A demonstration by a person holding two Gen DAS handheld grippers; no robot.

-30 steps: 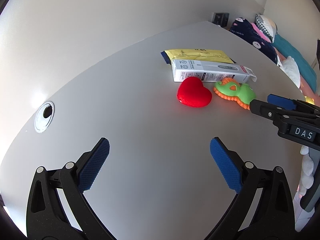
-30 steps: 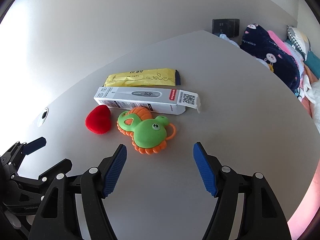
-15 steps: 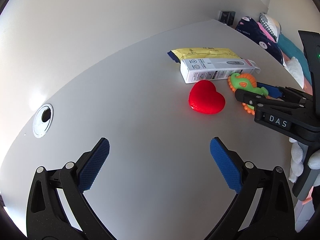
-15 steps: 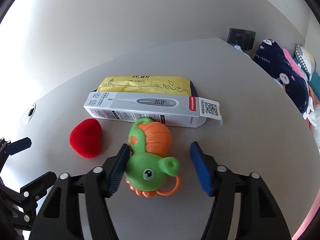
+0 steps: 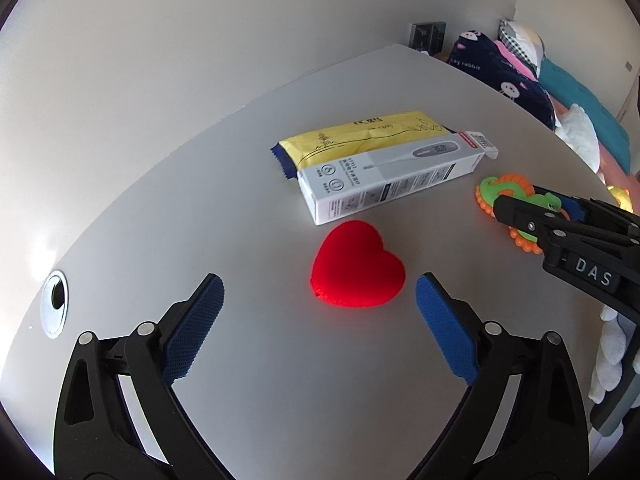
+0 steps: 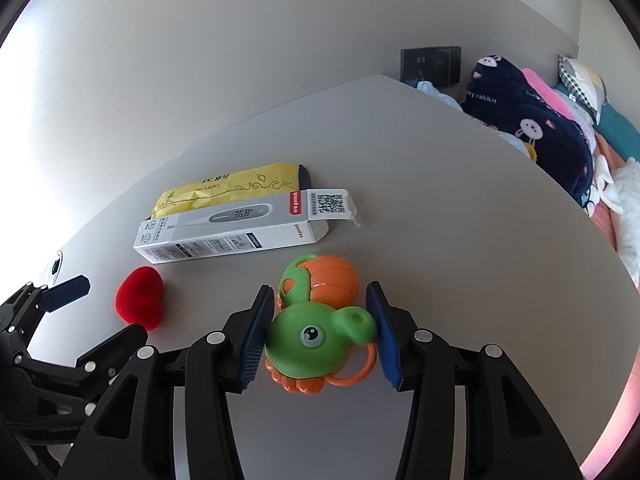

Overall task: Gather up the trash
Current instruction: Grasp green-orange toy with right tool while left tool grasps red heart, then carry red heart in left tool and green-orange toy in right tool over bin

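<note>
A green and orange toy [image 6: 316, 336] lies on the grey table [image 6: 460, 220], between the pads of my right gripper [image 6: 320, 320], which touch its sides. The toy also shows in the left wrist view [image 5: 506, 196], partly behind the right gripper [image 5: 560, 216]. A red heart [image 5: 356, 268] lies just ahead of my open, empty left gripper [image 5: 320, 300]; it also shows in the right wrist view [image 6: 140, 296]. Behind them lie a white thermometer box [image 5: 384, 180] [image 6: 236, 226] and a yellow wrapper [image 5: 356, 140] [image 6: 228, 188].
A round cable hole [image 5: 54, 304] sits at the table's left. Beyond the right table edge lies a bed with a dark blue blanket [image 6: 528, 128] and pillows. A black wall socket [image 6: 430, 64] is at the far corner.
My right gripper moved forward around the toy and narrowed onto it. My left gripper moved forward towards the red heart and stayed open.
</note>
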